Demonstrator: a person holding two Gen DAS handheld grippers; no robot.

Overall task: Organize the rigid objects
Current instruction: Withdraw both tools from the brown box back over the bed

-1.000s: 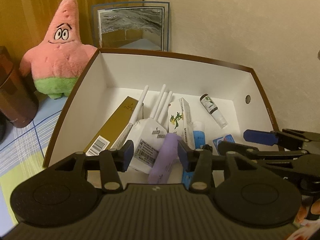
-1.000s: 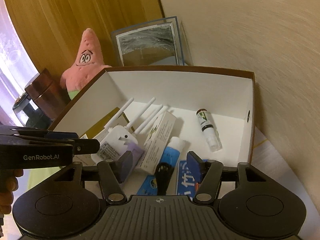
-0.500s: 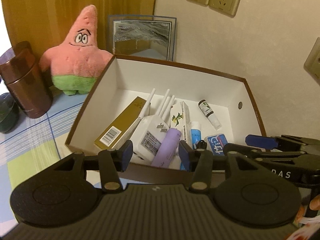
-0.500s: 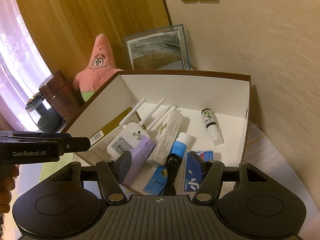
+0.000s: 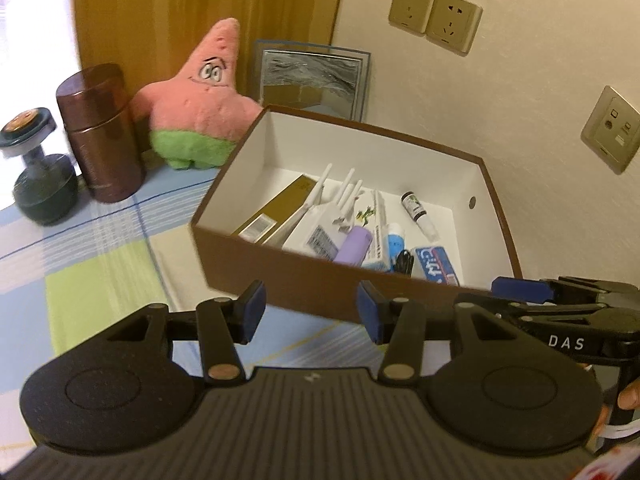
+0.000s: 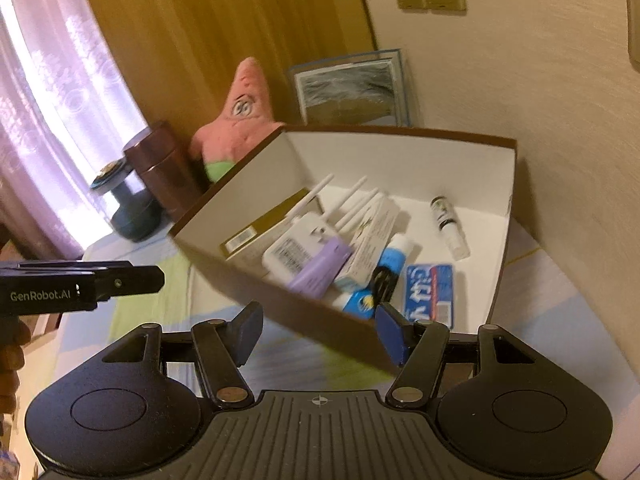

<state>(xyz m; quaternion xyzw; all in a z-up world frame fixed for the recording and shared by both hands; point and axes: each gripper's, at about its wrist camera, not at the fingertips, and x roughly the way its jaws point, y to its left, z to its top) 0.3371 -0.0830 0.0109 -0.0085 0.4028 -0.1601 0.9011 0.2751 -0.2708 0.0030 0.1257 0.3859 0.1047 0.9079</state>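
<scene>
Dark metal dumbbell [image 5: 38, 168] sits at our far left on the checked cloth [image 5: 88, 256], with a brown canister [image 5: 100, 132] next to it and a pink star plush [image 5: 200, 104] beyond. Further right lies the brown box [image 5: 328, 284], white inside, holding a gold carton [image 5: 276, 208], a white router [image 5: 320, 224], a purple tube [image 5: 352, 246], a blue-and-white tube [image 5: 394, 240], a small dropper bottle [image 5: 418, 214] and a blue pack [image 5: 434, 264]. Our left gripper [image 5: 310, 312] hangs just short of the box's near wall, fingers spread wide, gripping nothing. Our right gripper [image 6: 318, 332] is likewise wide apart and bare, hovering over the box's near corner, its contents just ahead of the tips.
</scene>
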